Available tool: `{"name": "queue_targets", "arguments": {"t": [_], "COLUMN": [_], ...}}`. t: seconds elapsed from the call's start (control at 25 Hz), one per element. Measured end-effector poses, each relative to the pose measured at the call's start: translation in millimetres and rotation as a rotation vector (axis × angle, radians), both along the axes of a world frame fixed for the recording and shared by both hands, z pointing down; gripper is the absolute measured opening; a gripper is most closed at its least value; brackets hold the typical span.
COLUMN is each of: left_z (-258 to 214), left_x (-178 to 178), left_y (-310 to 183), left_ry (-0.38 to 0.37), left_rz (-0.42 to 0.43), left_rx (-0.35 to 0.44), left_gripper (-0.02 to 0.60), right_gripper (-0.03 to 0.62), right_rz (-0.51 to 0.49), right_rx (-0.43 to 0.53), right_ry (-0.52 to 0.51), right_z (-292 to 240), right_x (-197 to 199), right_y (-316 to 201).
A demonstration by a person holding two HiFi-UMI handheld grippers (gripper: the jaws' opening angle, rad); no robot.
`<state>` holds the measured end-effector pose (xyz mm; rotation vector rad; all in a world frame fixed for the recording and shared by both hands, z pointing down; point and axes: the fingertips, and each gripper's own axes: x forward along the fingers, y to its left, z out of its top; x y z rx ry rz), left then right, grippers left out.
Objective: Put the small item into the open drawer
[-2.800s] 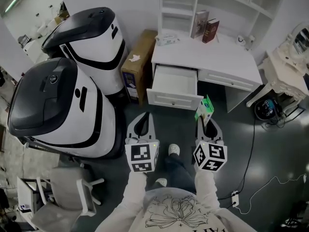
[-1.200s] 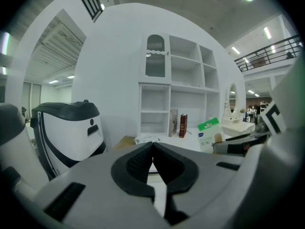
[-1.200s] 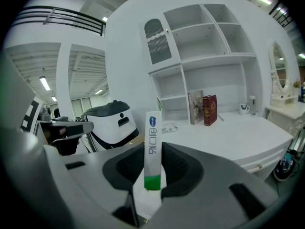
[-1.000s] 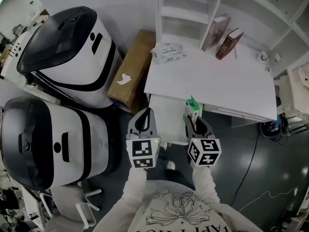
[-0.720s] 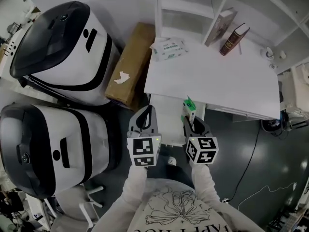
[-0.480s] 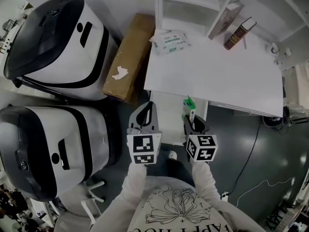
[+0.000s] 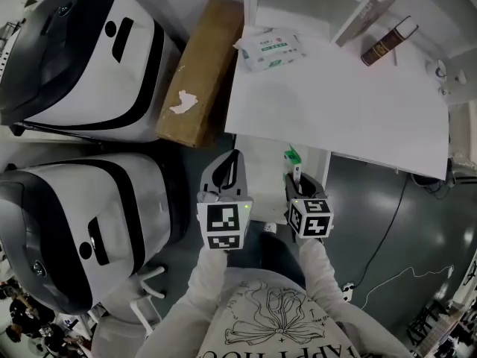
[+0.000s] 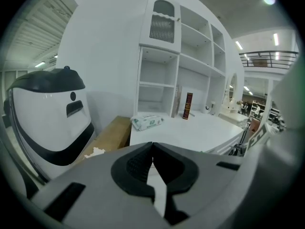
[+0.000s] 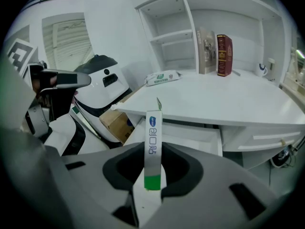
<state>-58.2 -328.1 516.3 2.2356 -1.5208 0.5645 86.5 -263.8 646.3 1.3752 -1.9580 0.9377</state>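
Observation:
The small item is a slim white-and-green box [image 9: 153, 142], standing upright between the jaws of my right gripper [image 9: 153, 152], which is shut on it. In the head view the box [image 7: 292, 159] pokes out of the right gripper [image 7: 296, 176] above the front right part of the open white drawer [image 7: 262, 161]. The same drawer [image 9: 190, 133] lies just beyond the box, under the white desk top [image 9: 214, 99]. My left gripper [image 7: 232, 158] hovers over the drawer's left side. Its jaws [image 8: 152, 146] meet at the tips with nothing between them.
Two big white-and-black machines [image 7: 71, 47] [image 7: 71, 222] fill the left. A brown cardboard box [image 7: 201, 69] leans between them and the desk [image 7: 343, 118]. On the desk lie a tissue pack [image 7: 272, 48] and books [image 7: 387, 47]. A cable [image 7: 387, 233] runs across the dark floor.
Both grippers have come closer to the desk, and the view now looks more steeply down on it. The right gripper still holds the box; the left stays shut and empty.

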Motion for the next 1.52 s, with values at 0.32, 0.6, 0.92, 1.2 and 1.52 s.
{"name": "queue_targets", "arguments": {"t": [0.32, 0.6, 0.92, 1.2, 1.52], "left_z": [21, 38, 50, 59, 65], "left_x": [2, 2, 2, 1, -3], "left_y": [-12, -13, -18, -16, -10], "left_ry": [0.003, 0.0, 0.0, 0.001, -0.003], "left_rz": [0.017, 0.02, 0.025, 0.021, 0.016], "left_rx": [-0.03, -0.063, -0.079, -0.095, -0.11], "left_gripper": [0.005, 0.005, 0.005, 0.005, 0.005], "right_gripper": [0.094, 0.094, 0.094, 0.094, 0.097], "right_rz": [-0.028, -0.038, -0.038, -0.047, -0.042], "right_rx": [-0.096, -0.19, -0.289, -0.349, -0.358], "right_ry": [0.013, 0.035, 0.069, 0.099, 0.127], "right_z": [47, 92, 141, 169, 174], "right_x": [-5, -1, 1, 3, 6], "right_y": [-2, -8, -7, -2, -8]}}
